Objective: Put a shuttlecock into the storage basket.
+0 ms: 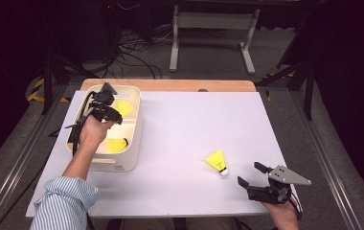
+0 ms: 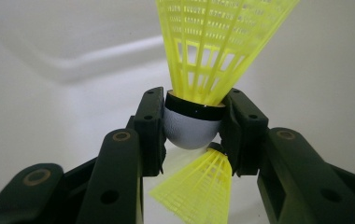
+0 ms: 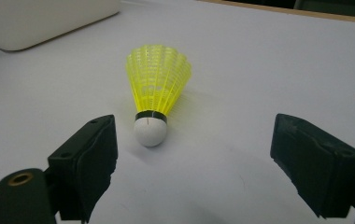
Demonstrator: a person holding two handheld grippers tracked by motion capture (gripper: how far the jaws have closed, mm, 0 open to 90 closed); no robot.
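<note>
Shuttlecock collection into the white bin [image 1: 132,143], judged as the work in hand.

Nearest, at 5 o'clock on the white table [image 1: 170,191]: right gripper [image 1: 253,175], jaws spread wide and empty, aimed toward 10 o'clock. Just ahead of those jaws: loose shuttlecock [image 1: 217,161], lying on its side, white cork toward the gripper, yellow skirt away. From the right gripper view: same shuttlecock [image 3: 157,93] left of centre between the open jaws, not touched by either.

Farther, at 9 o'clock: bin standing on the table, holding a resting shuttlecock [image 1: 115,144] at its near end. Above the bin's far half: left gripper [image 1: 114,112], clamped on the held shuttlecock [image 2: 194,126]. Grip falls on the white cork, both pads [image 2: 150,126] pressing just below the black band; skirt points away from the camera. Beneath the cork: another yellow skirt [image 2: 199,191] lying on the bin floor.

For a clean placement, as a judgement:
- Lower the left gripper well inside the bin walls before release.
- Offset slightly from the skirt below, avoiding a bounce or crushed plastic.
- Part the jaws fully, then lift straight up, keeping the pads clear of the skirt.
- Next, centre the right gripper on the loose cork and close on the cork, not the skirt.
</note>
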